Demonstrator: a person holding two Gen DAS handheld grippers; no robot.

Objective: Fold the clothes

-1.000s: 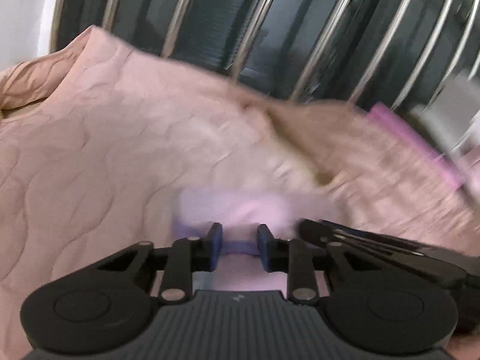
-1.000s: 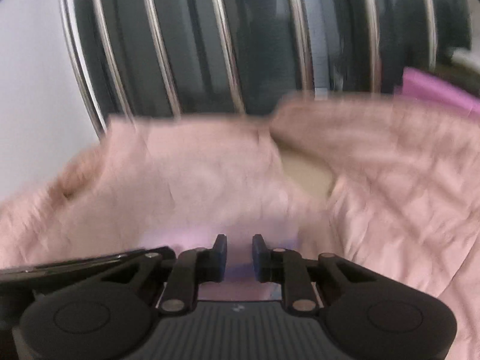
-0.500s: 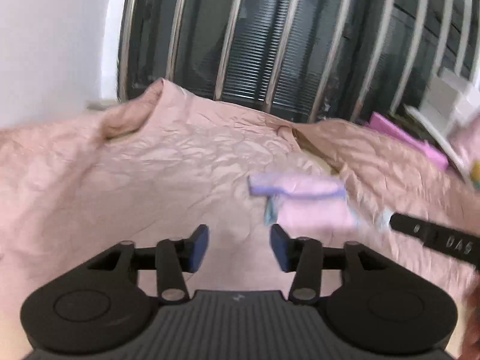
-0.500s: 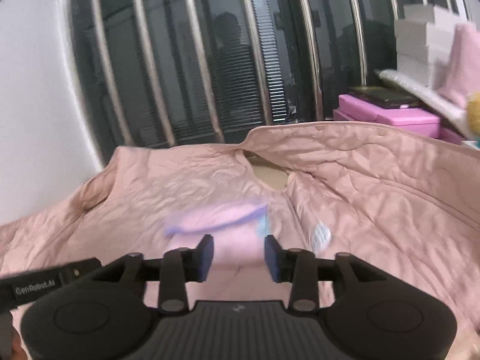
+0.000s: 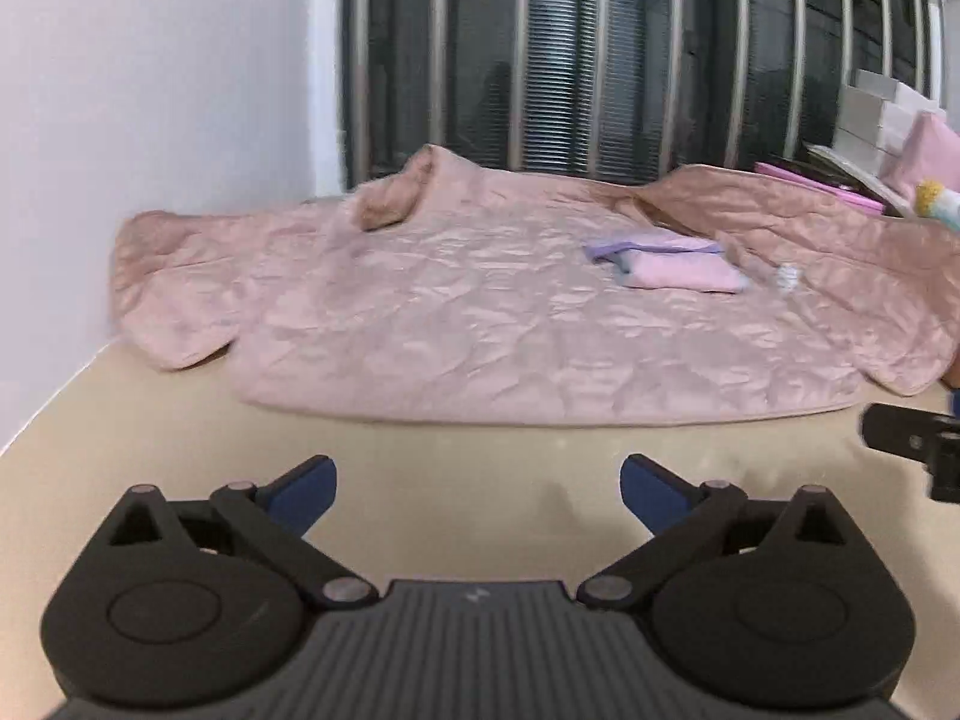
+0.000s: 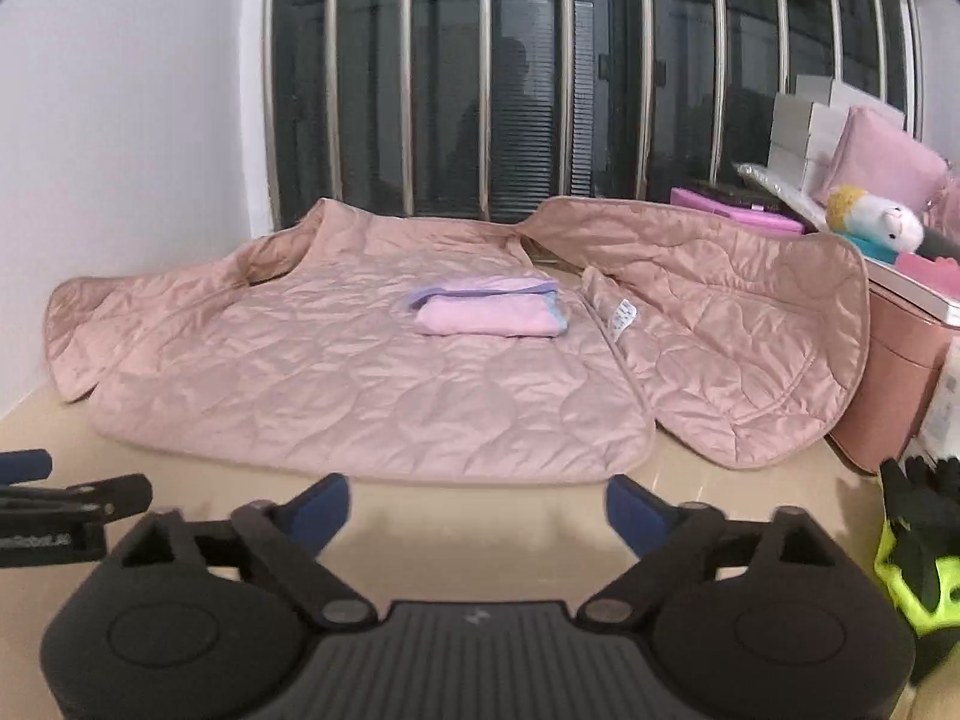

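Pink folded garment (image 6: 489, 315), with lilac trim at its far edge, lying flat on top of the quilted pink jacket (image 6: 360, 372), near the middle of the jacket's back panel. Spread open over the beige table (image 6: 480, 534), with one front flap turned out toward 3 o'clock. At 2 o'clock of the jacket, pink boxes (image 6: 738, 213) and a plush toy (image 6: 876, 222); at 12 o'clock, a barred window (image 6: 540, 90). Left gripper (image 5: 478, 489) and right gripper (image 6: 477, 510) both hovering over bare table at 6 o'clock of the jacket, jaws just opened and now wide apart, nothing between them.
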